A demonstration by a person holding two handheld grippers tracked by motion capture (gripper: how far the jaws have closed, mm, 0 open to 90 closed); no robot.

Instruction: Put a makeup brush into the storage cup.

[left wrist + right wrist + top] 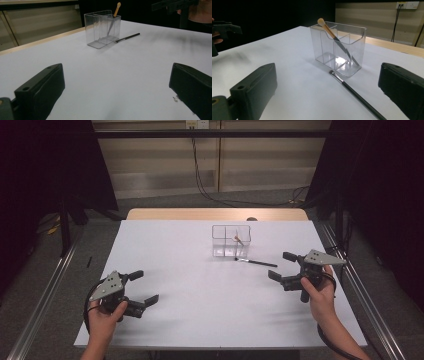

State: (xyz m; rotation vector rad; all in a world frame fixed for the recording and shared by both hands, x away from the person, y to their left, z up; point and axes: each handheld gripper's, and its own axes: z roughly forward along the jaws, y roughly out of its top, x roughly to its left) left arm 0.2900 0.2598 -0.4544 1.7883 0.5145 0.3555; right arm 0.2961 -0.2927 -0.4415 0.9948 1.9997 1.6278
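Since the black brush [355, 93] lies flat on the white table [200, 295], just beside the clear organizer [339, 47] and nearest the right gripper [286, 266], the step in hand is judged to be its pickup for stowing with the other brush. A grasp across the thin handle near its middle is advised, jaws squared to the shaft and brought low, since so slim a round rod is likely to roll or slip from a skewed pinch. Bristle end lies near the organizer's base; the handle runs away from it.

Handle: slender, dark, matte, straight. Organizer: transparent hard plastic, rectangular, divided into compartments, walls glossy. One brush with tan head [321, 21] is seen leaning upright-tilted in a compartment. Table surface: smooth, matte white, pale wood edge at the far side.

Right gripper: jaws wide apart, nothing held. Left gripper [140, 287]: jaws likewise spread wide and empty, held low, well apart from the organizer.
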